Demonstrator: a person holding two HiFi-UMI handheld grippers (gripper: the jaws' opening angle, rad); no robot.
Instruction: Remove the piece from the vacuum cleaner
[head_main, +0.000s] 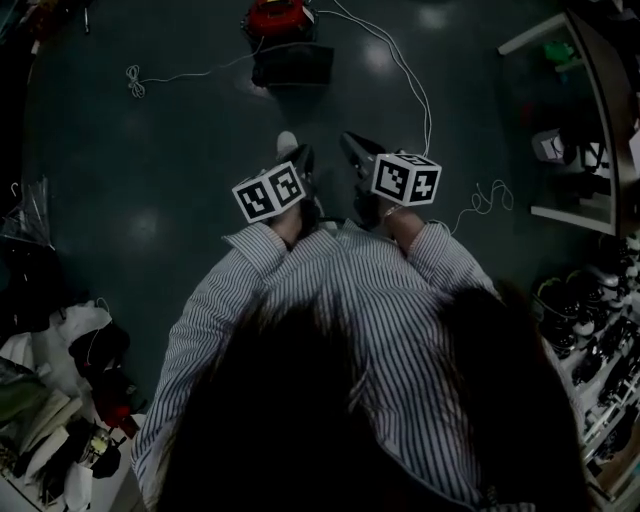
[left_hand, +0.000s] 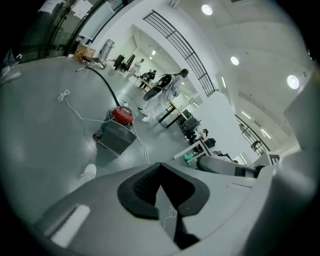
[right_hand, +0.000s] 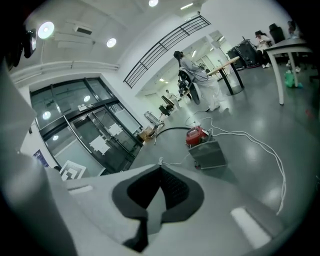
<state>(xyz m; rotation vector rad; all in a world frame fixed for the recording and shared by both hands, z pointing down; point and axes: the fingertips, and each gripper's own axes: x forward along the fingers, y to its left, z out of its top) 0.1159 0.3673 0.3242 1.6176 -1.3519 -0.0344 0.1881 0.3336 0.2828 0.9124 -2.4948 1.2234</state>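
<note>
Left tool (left_hand: 160, 169) is shut, nothing in it. Vacuum cleaner (head_main: 283, 38) sits on the floor (head_main: 150, 150) well ahead. Right tool (right_hand: 160, 171) is shut and empty too. I'd walk closer and open one before reaching in.

A white shelf (head_main: 565, 216) stands right — piled clutter (head_main: 50, 400) lies left.
</note>
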